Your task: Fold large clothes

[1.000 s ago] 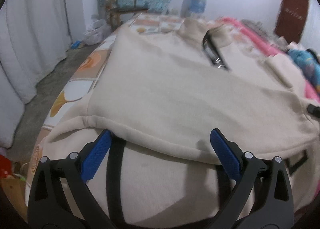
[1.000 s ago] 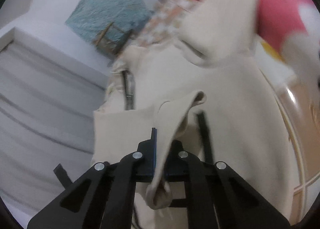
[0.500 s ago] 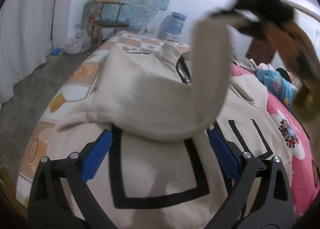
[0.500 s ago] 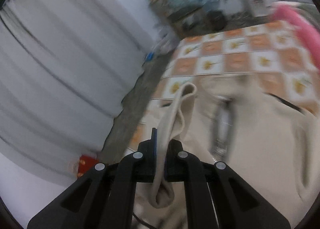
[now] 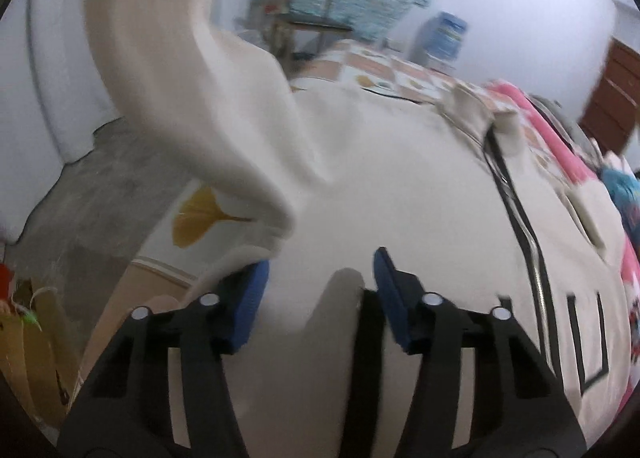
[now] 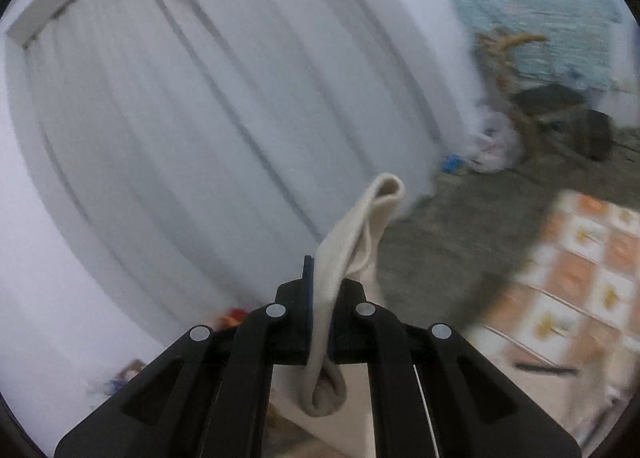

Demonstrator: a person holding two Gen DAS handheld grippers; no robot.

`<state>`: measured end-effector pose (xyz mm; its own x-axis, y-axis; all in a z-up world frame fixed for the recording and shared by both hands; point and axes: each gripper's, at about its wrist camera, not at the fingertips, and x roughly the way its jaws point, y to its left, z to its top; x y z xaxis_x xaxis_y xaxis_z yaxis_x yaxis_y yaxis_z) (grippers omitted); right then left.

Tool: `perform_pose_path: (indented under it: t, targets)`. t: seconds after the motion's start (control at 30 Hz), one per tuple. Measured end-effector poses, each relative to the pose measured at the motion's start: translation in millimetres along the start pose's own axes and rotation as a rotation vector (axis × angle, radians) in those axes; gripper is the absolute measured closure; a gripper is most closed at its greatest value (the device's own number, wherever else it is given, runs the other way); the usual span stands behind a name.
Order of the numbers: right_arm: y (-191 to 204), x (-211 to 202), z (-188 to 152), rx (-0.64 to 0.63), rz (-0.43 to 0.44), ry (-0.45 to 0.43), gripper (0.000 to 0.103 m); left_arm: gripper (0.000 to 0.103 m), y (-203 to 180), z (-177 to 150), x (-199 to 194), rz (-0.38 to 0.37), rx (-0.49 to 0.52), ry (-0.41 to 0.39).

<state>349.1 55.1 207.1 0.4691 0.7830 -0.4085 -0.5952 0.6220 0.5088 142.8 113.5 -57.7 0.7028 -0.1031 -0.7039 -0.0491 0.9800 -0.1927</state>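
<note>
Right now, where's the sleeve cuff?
The sleeve cuff is clamped in the right tongs, lifted off the bed, low centre of the right wrist view with the white curtain behind it.

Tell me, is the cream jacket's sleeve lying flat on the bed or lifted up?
Lifted. The sleeve rises off the jacket spread on the bed, and the right gripper is shut on its cuff.
</note>
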Motion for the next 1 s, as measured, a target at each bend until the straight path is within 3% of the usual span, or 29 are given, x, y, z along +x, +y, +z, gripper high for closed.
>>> perform_pose_path:
  t: [0.2,0.33,0.5,0.6,0.77,0.9,1.0]
  targets:
    - [-120.4,-101.4,-82.4,0.186,-0.257,0.024,0.098,0.054,-4.5,0.0,3.6,0.072,0.030,-0.019]
    - [-158.1,-156.2,-128.4,0.269,-0.355,0.014,0.098,0.055,-8.3,0.5,5.0,0.103,0.042,-0.025]
    - [-197.5,-186.8,-199.6,0.416,-0.451,0.081,0.098,0.055,-15.3,0.7,6.4,0.141,0.063,-0.022]
    - [-203.9,-199.9,-215.1,0.433,-0.488,0.078,0.098,0.055,-15.2,1.3,4.6,0.151,0.071,-0.014]
    - [-240.9,-194.8,-245.4,0.515,-0.595,0.194,0.098,0.055,-10.8,-1.8,0.5,0.160,0.088,-0.013]
    - [-209.9,-196.9,-228.7,0.396,-0.591,0.162,0.098,0.055,-9.2,-2.1,0.4,0.134,0.077,-0.006]
    - [-212.2,-192.8,-221.7,0.359,-0.651,0.201,0.098,0.055,-8.0,-2.2,-0.1,0.116,0.078,-0.003]
